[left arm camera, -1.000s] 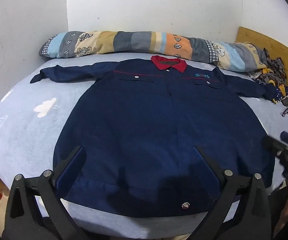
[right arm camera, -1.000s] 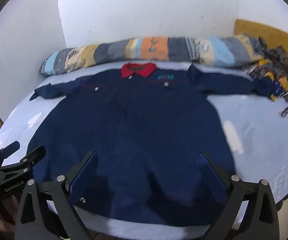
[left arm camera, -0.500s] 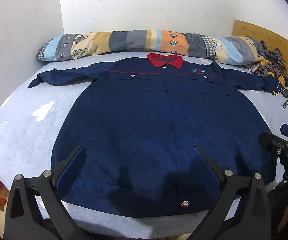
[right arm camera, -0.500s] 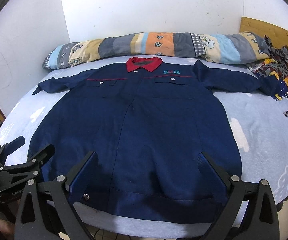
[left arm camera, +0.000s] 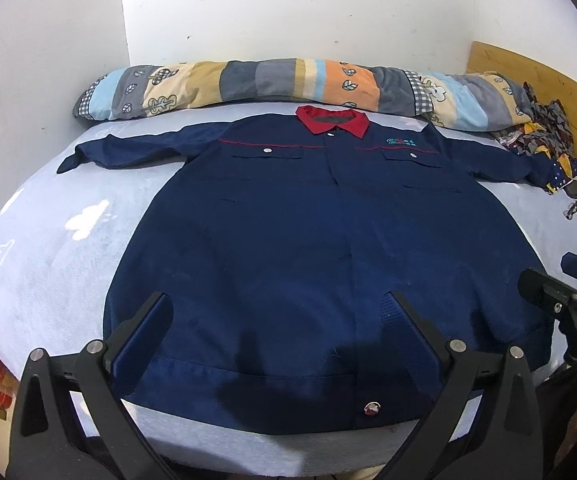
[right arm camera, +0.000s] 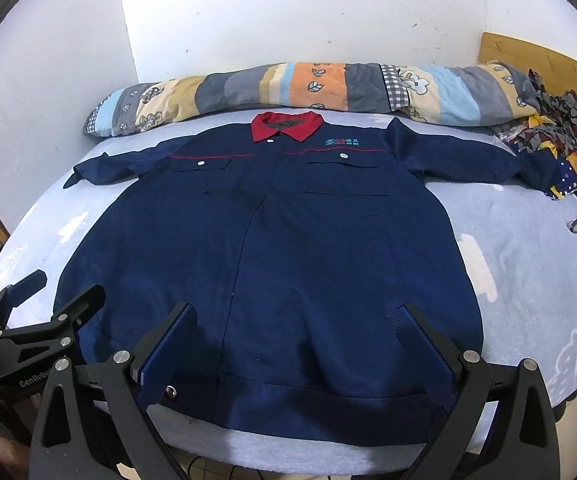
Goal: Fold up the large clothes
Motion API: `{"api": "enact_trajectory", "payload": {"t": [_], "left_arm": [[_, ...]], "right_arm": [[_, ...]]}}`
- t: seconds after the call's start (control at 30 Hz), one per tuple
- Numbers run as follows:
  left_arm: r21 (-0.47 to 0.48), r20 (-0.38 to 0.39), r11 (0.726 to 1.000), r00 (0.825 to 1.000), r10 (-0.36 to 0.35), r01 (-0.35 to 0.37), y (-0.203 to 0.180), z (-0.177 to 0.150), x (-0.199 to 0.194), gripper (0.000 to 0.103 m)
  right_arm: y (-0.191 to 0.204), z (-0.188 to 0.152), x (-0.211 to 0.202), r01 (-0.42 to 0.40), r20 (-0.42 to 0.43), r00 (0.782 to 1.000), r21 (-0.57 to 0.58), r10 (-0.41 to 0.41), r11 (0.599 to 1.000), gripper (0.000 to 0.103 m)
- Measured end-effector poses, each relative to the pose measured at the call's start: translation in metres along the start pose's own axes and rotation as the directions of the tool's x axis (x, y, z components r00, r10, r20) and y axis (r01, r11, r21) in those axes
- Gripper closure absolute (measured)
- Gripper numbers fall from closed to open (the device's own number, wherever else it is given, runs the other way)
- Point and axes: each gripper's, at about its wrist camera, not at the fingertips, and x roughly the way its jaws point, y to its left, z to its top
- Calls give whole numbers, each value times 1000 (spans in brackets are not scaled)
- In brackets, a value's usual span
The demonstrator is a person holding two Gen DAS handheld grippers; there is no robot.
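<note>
Both the left tongs [left arm camera: 278,320] and right tongs [right arm camera: 298,326] hover spread above the hem of the limp, fairly heavy navy work jacket [left arm camera: 320,240] lying flat on the bed [left arm camera: 48,248] ahead, best pinched at hem corners.

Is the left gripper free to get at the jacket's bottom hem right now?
Probably yes: the left gripper is open just above the navy jacket's hem, with nothing lying between them.

Counts on the bed

One jacket [left arm camera: 328,248] is lying on one bed [left arm camera: 48,264], showing one red collar [left arm camera: 332,120], two chest pockets and four snaps; one rolled quilt [left arm camera: 288,84], one patterned cloth heap [left arm camera: 544,136] and two grippers, left [left arm camera: 276,320] and right [right arm camera: 296,328], are showing.
</note>
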Motion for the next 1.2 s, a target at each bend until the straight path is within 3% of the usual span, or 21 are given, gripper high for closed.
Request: {"api": "enact_trajectory", "payload": {"t": [0.2, 0.93, 1.03, 1.2], "left_arm": [[-1, -1, 1000, 1000, -9, 9, 4, -1, 0, 0], [-12, -8, 1000, 1000, -18, 18, 7, -2, 1, 0], [-25, 7, 999, 1000, -20, 20, 9, 2, 2, 0], [-16, 58, 1000, 998, -18, 19, 4, 30, 14, 0]], "right_arm": [[5, -3, 0, 31, -29, 999, -43, -32, 999, 3], [10, 1, 2, 32, -31, 999, -45, -34, 998, 3], [5, 1, 3, 7, -14, 1000, -21, -8, 1000, 3], [-29, 9, 1, -19, -79, 996, 118, 28, 993, 3]]}}
